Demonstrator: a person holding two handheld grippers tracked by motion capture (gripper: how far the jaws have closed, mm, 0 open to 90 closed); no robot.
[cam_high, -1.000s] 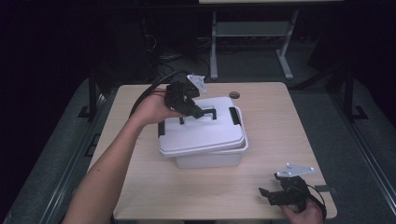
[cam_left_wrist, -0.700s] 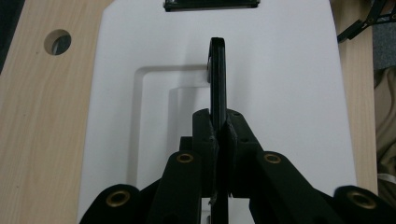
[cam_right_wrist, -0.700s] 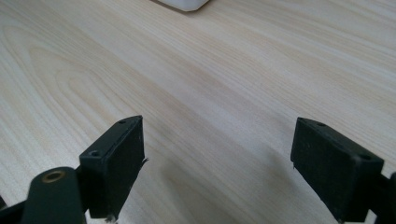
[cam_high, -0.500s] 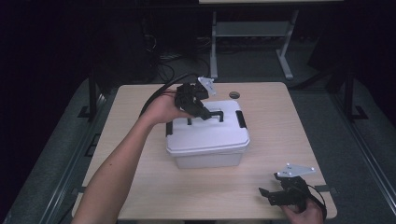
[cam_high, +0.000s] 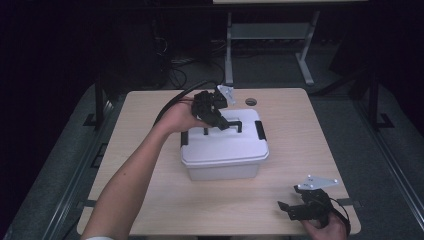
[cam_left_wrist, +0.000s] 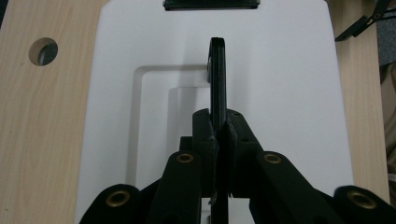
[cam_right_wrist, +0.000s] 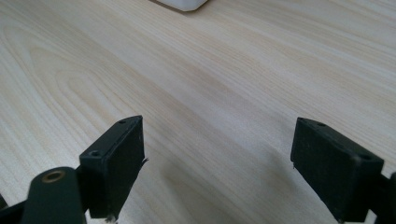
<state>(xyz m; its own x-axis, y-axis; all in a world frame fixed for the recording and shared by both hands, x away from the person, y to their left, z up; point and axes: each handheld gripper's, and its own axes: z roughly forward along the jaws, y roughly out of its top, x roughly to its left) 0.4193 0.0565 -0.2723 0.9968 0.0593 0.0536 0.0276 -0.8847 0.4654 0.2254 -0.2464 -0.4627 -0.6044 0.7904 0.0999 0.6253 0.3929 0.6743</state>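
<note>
Box (cam_high: 224, 150): white, lidded, sat near bench (cam_high: 150, 200) centre, slightly toward 12 o'clock. Two black latches (cam_high: 260, 130) at lid ends, at 3 and 9 o'clock, apparently fastened; judged why a pull on the lid would carry the whole box.

Handle (cam_left_wrist: 217, 70): black, hinged on lid top, stood upright out of its moulded recess. Raised presumably to give the jaws a thin bar to bite.

Left gripper (cam_left_wrist: 218, 133): reached in from box's 10 o'clock, jaws closed tight on the handle, one pad each side. Grip set near the bar's middle, probably for balance in a lift or drag.

Right gripper (cam_high: 292, 210): parked at bench's 5 o'clock corner, well apart from the box, jaws wide apart and holding nothing, low over bare wood. Likely kept clear as unneeded for a one-handed carry.

Hole (cam_high: 251, 101): round cable port in the bench at box's 12 o'clock. Unused.
</note>
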